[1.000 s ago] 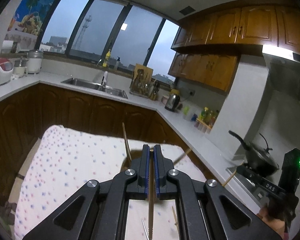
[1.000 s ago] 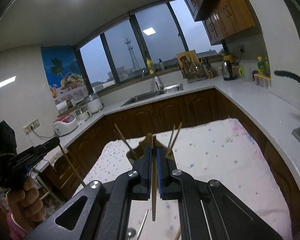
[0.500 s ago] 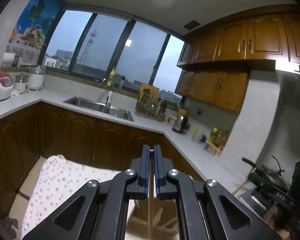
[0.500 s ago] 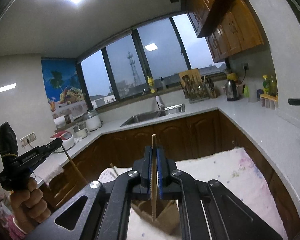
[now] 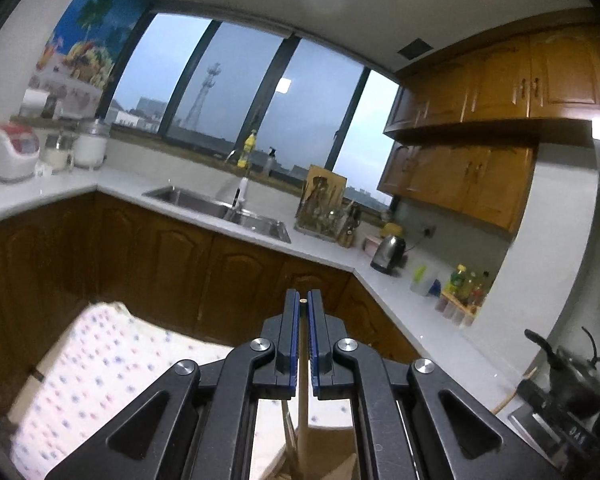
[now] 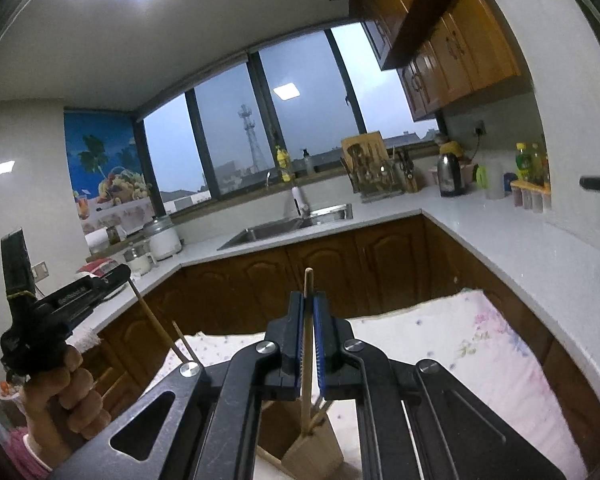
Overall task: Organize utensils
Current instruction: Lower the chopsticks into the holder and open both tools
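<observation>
Placement step. The left gripper (image 5: 303, 312) is pinched tight on a pale wooden chopstick (image 5: 302, 396) that runs down between its fingers toward the wooden holder (image 5: 328, 456) directly below. The right gripper (image 6: 308, 312) likewise clamps a second chopstick (image 6: 307, 360), upright, its tip apparently at the mouth of the holder (image 6: 312, 452), where other sticks lean. The next move would call for lowering each stick into the holder before the jaws part. Each chopstick is slender, straight and light tan.
</observation>
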Tool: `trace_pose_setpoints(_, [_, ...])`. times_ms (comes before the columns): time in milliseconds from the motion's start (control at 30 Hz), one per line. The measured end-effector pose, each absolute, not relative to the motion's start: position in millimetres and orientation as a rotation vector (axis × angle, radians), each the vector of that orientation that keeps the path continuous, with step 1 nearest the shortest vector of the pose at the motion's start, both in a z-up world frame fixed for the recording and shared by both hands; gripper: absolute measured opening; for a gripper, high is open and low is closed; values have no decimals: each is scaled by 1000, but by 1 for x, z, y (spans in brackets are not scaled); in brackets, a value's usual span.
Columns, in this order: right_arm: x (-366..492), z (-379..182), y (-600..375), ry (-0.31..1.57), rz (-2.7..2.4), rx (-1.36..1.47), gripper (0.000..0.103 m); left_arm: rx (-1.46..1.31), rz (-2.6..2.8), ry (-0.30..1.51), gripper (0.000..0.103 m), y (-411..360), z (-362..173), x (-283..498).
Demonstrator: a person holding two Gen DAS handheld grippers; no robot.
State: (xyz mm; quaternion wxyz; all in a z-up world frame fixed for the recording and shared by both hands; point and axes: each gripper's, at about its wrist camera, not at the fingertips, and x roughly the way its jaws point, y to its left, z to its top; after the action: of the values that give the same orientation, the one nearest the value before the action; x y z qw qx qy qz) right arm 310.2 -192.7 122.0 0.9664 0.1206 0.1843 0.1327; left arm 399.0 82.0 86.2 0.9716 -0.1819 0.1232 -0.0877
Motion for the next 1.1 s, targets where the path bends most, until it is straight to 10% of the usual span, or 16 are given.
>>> trace_pose_setpoints(967, [323,82,-184,497,284,262,6,-321,-165,389,3,75,62,431])
trace_pose_setpoints(1100, [322,81,-182,496,273,264,13,-331,-151,405,22,78,64,431])
